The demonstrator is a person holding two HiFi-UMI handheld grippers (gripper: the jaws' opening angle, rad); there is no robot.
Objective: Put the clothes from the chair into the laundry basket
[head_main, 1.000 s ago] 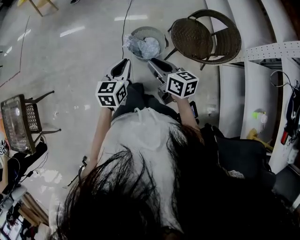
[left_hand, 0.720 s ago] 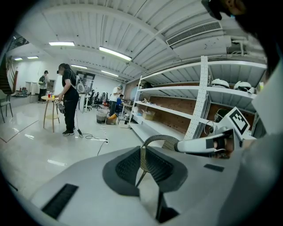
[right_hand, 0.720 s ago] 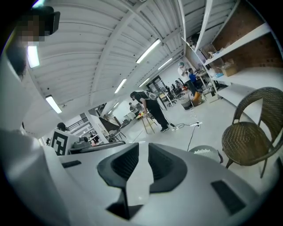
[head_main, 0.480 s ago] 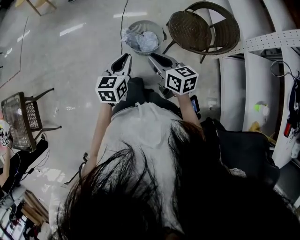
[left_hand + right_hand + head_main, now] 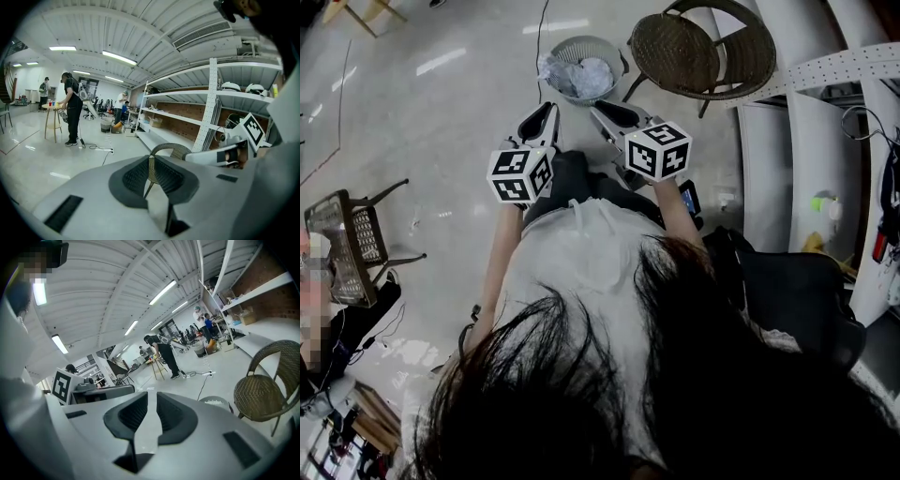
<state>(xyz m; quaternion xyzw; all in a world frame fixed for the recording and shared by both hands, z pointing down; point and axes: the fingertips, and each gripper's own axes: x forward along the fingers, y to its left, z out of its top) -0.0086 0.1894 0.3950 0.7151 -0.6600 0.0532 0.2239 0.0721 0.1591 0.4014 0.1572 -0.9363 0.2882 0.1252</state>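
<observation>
Wicker chair (image 5: 675, 52) sat bare ahead of both fingertips, clothes (image 5: 581, 80) in laundry basket (image 5: 581, 41); right gripper (image 5: 605, 114) just narrowed, empty; left gripper (image 5: 546, 112) narrow, empty; task probably done.

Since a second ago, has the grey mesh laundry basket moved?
No. The grey mesh laundry basket keeps its place just left of the brown wicker chair; only the head view itself shifted.

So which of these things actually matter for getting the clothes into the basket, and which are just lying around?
Part of the job:
wicker chair, seat bare
laundry basket
pale clothes inside the basket

Just lying about:
second chair at the left
white shelving
cable on the floor
</observation>
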